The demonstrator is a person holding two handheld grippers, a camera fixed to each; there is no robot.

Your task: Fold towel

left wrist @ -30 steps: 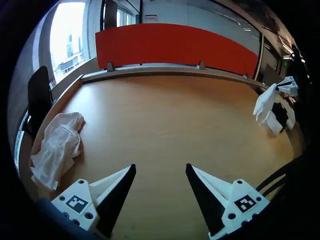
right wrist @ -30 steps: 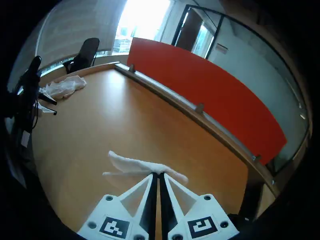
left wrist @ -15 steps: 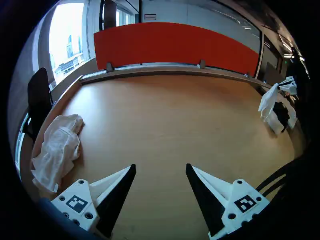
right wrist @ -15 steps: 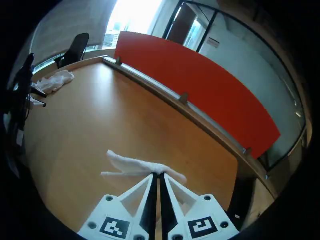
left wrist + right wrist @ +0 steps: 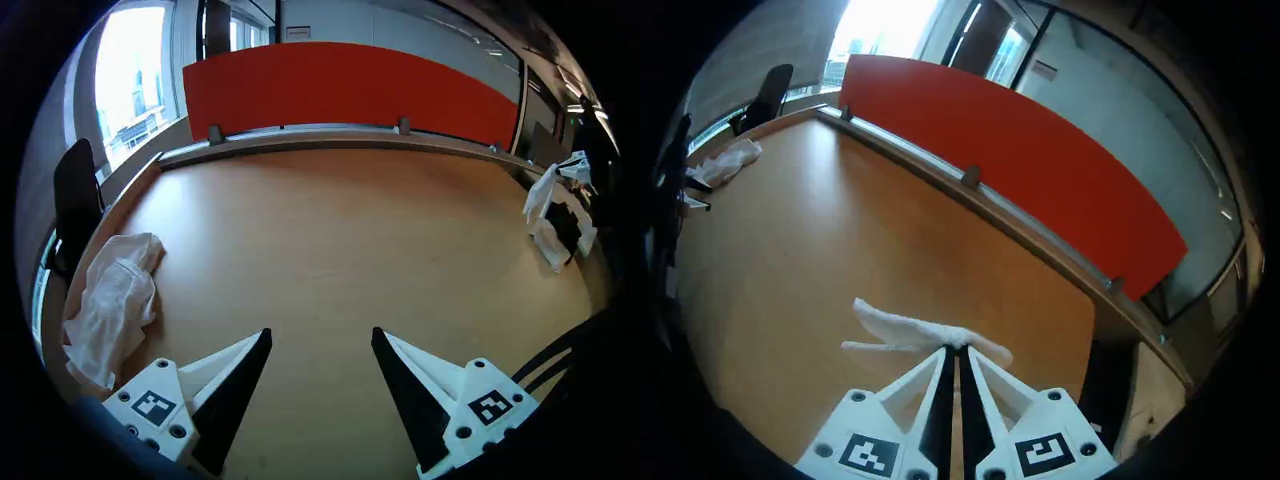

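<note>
No words are legible: the wall sign (image 5: 298,33) at upper centre is blurred (markers (image 5: 154,406) on the left gripper (image 5: 320,331) carry only patterns).

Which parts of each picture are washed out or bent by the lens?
Left gripper view: the window at upper left glares white, and the red divider bows with fisheye distortion. Right gripper view: the window at top is washed out; the red divider bows too.

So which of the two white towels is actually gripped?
The towel pinched in the closed fingers of the right gripper. The other towel lies crumpled at the table's edge near the chair, apart from the open left gripper.
</note>
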